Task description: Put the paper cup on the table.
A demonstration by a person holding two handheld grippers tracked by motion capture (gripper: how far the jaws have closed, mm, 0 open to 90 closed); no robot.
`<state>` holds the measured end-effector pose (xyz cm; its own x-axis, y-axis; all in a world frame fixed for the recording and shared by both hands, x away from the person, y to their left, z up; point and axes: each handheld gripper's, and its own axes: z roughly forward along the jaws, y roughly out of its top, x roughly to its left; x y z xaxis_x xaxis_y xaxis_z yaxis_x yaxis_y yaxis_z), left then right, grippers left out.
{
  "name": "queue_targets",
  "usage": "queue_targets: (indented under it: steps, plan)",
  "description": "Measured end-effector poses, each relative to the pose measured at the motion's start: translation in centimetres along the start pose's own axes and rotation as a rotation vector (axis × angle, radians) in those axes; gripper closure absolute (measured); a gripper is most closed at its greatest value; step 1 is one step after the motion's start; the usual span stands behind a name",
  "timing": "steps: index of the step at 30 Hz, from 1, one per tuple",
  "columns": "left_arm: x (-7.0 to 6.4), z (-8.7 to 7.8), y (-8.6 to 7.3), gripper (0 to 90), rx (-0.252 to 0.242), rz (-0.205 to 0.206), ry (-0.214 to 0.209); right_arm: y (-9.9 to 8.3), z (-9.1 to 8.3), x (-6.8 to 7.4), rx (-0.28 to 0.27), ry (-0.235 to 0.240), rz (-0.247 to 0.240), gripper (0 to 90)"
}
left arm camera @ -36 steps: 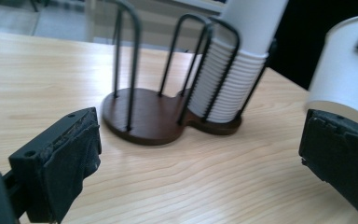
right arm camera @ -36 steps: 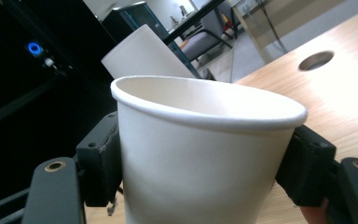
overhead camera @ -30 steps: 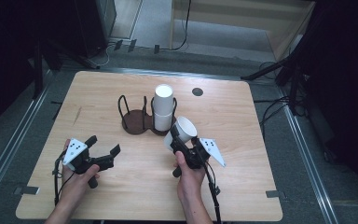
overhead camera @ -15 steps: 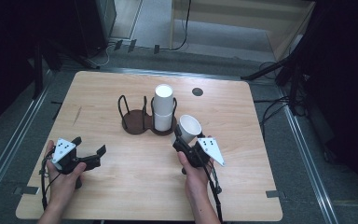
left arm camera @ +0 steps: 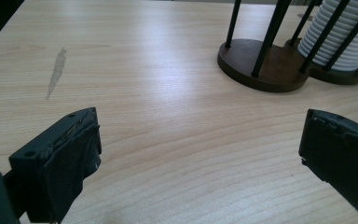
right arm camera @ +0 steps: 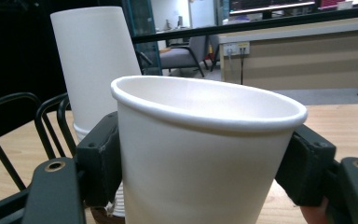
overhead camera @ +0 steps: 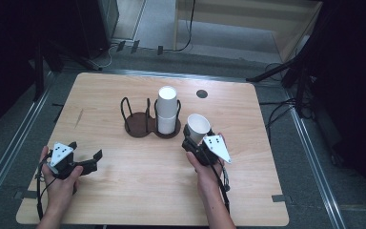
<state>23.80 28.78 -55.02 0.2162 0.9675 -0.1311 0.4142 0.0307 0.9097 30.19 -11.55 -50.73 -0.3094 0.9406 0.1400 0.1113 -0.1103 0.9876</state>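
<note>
The cup (overhead camera: pixel 198 127) sits between the jaws of the right gripper (overhead camera: pixel 194 138), mouth up and tilted, above the table (overhead camera: pixel 138 191). Just ahead and to the left of that gripper stands the two-bay holder (overhead camera: pixel 145 125), whose nearer bay contains the cup stack (overhead camera: pixel 167 109) and whose farther bay contains nothing. The left gripper (overhead camera: pixel 85 161) lies well to the left of the right gripper near the table's front edge, with the holder ahead of its jaws and to their right.
</note>
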Motion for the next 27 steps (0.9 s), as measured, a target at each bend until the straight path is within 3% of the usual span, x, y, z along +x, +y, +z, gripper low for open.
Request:
queue_targets:
  steps: [15, 27]
  plan:
    - [0.4, -0.2, -0.1, 0.0, 0.003, -0.044, -0.018, 0.9, 3.1, -2.6, 0.001, -0.042, -0.01, 26.8]
    - [0.2, 0.0, 0.0, 0.0, 0.014, -0.033, -0.012, 1.0, 6.1, -5.3, 0.038, -0.083, 0.021, 26.8]
